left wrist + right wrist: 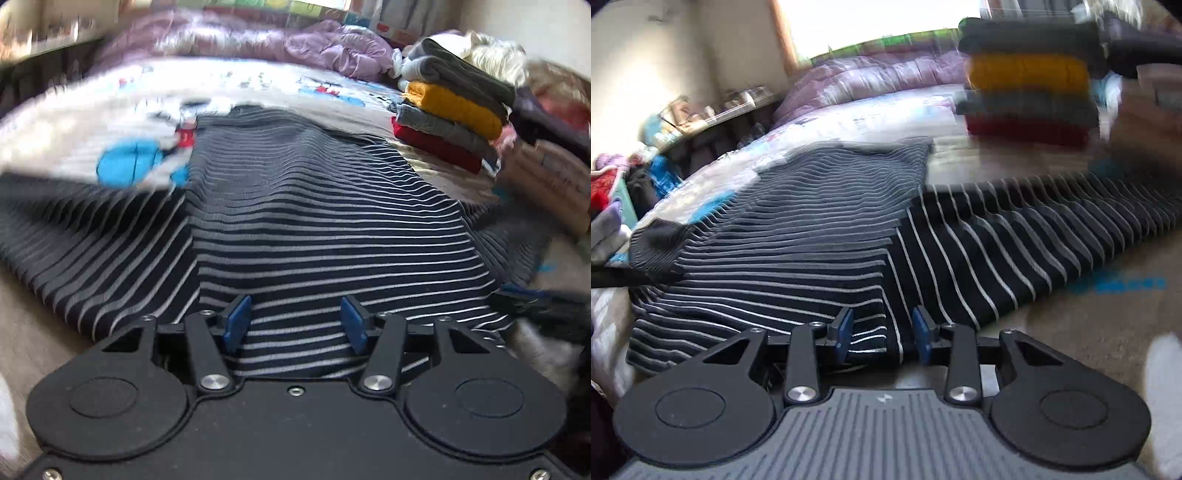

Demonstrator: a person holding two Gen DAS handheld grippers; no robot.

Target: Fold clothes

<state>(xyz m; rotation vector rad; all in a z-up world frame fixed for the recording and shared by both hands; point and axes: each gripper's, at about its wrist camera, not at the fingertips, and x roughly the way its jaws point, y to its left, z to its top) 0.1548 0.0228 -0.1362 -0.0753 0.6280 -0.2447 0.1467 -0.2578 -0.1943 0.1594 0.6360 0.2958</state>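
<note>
A dark navy sweater with thin white stripes (303, 221) lies spread on the bed, body in the middle and a sleeve out to each side. My left gripper (295, 323) is open, its blue pads (236, 321) just over the sweater's near hem. In the right wrist view the same sweater (798, 229) lies with one sleeve (1052, 221) stretched to the right. My right gripper (882, 332) is open over the near hem by the side seam, nothing held between the pads.
A stack of folded clothes (450, 110) in grey, yellow and red stands at the right on the bed; it also shows in the right wrist view (1030, 96). A cartoon-print sheet (129, 162) covers the bed. A purple quilt (325, 48) lies behind. A cluttered shelf (713, 110) is left.
</note>
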